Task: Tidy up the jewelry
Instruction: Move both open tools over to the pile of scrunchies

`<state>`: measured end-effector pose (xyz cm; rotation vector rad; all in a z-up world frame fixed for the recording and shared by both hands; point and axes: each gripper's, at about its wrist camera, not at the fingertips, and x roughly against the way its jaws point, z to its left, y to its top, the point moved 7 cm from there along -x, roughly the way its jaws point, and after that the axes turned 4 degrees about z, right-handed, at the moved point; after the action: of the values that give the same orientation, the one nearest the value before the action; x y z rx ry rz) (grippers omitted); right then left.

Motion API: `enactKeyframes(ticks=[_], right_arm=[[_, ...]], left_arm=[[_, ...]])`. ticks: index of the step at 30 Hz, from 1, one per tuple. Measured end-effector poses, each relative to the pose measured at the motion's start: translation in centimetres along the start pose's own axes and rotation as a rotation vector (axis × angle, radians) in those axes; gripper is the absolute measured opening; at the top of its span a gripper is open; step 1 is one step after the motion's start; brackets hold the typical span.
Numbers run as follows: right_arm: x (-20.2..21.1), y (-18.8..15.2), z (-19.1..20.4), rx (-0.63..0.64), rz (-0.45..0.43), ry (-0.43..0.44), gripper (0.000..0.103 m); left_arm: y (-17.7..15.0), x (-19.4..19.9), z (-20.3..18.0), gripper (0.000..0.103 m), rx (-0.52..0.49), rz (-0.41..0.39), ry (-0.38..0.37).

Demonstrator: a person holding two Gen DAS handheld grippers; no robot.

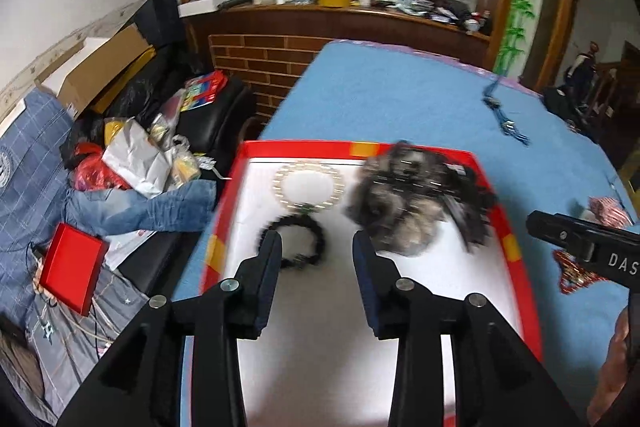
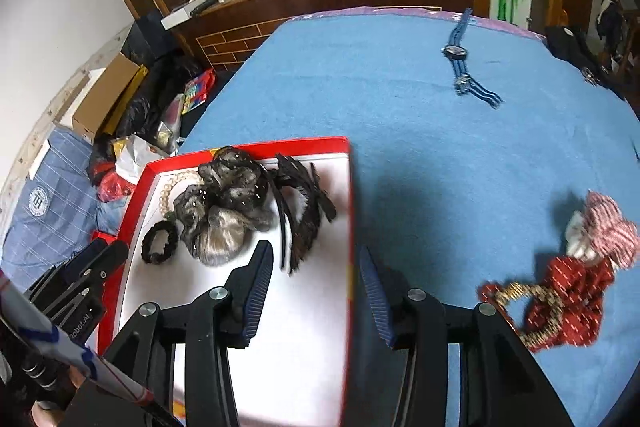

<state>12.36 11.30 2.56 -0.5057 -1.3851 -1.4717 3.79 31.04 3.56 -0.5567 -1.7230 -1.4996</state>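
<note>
A red-rimmed box (image 1: 362,147) with a white floor sits on the blue table (image 1: 400,99); it also shows in the right wrist view (image 2: 348,211). Inside lie a pearl bracelet (image 1: 308,187), a black scrunchie (image 1: 300,243), a grey-black lace scrunchie (image 1: 404,195) and a black feathered hairband (image 2: 300,211). My left gripper (image 1: 316,247) is open and empty above the box floor. My right gripper (image 2: 316,263) is open and empty, straddling the box's right rim. A red scrunchie (image 2: 560,303), a red-white striped bow (image 2: 608,227) and a blue watch (image 2: 460,55) lie on the table.
A cluttered sofa with bags, jeans (image 1: 152,207) and a small red box (image 1: 72,273) is left of the table. A brick-faced wooden counter (image 1: 280,27) crowded with items stands behind. The table's far and right edges are near dark furniture.
</note>
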Motion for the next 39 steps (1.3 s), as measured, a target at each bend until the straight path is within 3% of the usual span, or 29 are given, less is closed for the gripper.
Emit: enactKeyframes(ticks=[6,15,22,27,33,39], right_arm=[[3.2,-3.4,-3.3,-0.033,-0.017,0.026,0.05],[7.6,-8.0,-11.8,-0.142,-0.074,-0.026,0.052],[8.8,-11.3,-19.1,-0.272,-0.077,-0.068,0.053],[9.3,-12.5,-21.8,-0.314,-0.088,-0.087,0.052],[8.9,-13.2,-23.8,-0.342,-0.099,-0.121,0.052],[8.4,-13.6,-25.0,-0.354,-0.121,-0.114,0.052]], left_arm=[[-2.3,1.6,-5.2,0.037,-0.053,0.002,-0.063],[-5.7,2.7,-14.0,0.038,-0.182,0.034,-0.144],[-9.2,2.6,-20.6,0.038,-0.299,0.074,-0.193],[-10.8,1.8,-23.7,0.038,-0.357,0.112,-0.207],[-9.7,1.1,-24.9,0.038,-0.349,0.142,-0.247],[-7.5,0.7,-27.7,0.037,-0.364,0.206,-0.371]])
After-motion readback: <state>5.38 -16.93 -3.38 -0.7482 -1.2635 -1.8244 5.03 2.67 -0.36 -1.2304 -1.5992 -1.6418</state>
